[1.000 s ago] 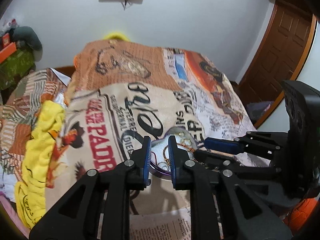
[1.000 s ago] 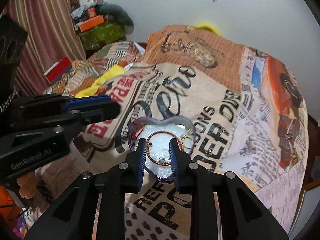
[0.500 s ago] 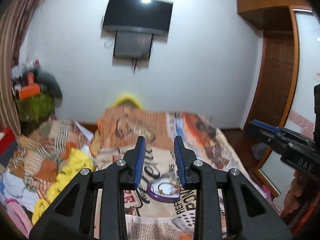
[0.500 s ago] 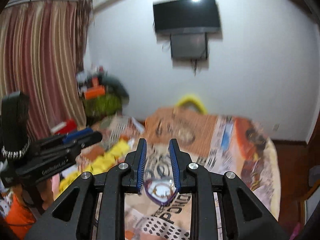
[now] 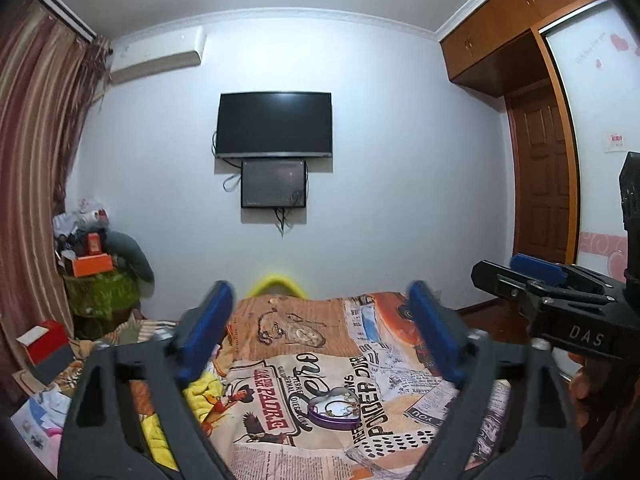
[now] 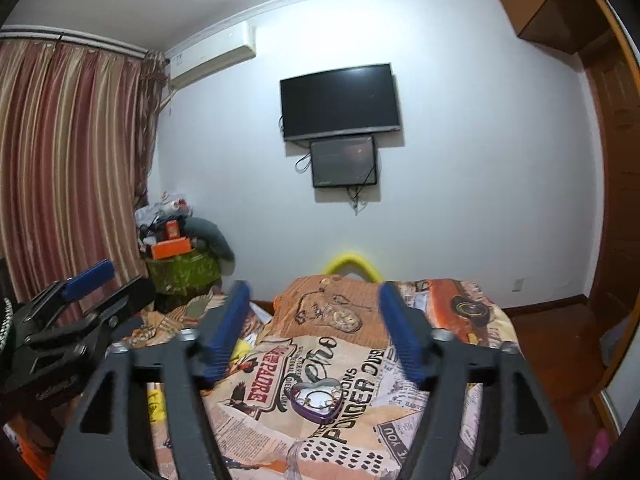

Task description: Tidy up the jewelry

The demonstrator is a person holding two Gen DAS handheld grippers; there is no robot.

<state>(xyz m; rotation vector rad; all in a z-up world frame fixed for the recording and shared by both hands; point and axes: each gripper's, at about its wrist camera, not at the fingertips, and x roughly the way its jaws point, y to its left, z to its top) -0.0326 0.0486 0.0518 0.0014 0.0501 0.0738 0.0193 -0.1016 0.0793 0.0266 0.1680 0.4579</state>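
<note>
1. Jewelry (image 5: 338,411) sits gathered inside the purple heart-shaped box (image 5: 335,420), which lies open on the bed (image 5: 280,384), out on the printed spread well beyond both tools.
2. In the right wrist view the same box (image 6: 318,402) shows gold rings and hoops on a pale lining; exactly what each piece is, I cannot tell, they are too small.
3. Left tool (image 5: 320,344): jaws opening, blue pads wide apart, nothing between them but the view of the bed.
4. Right tool (image 6: 312,336): jaws opening too, pads spread, nothing gripped.
5. Both tools point out roughly level over the bed, toward the wall with the TV (image 5: 275,125), and not down at the box.
6. No loose jewelry shows on the spread around the box in either view, though the busy newspaper print could easily hide a thin chain.
7. My read: the collecting looks done, everything visible is in the box.
8. What may be left: closing it. No lid is in sight in either view, so I cannot say whether that step is even available.
9. The clothes pile (image 5: 200,392) at the left of the bed looks like no part of this job.
</note>
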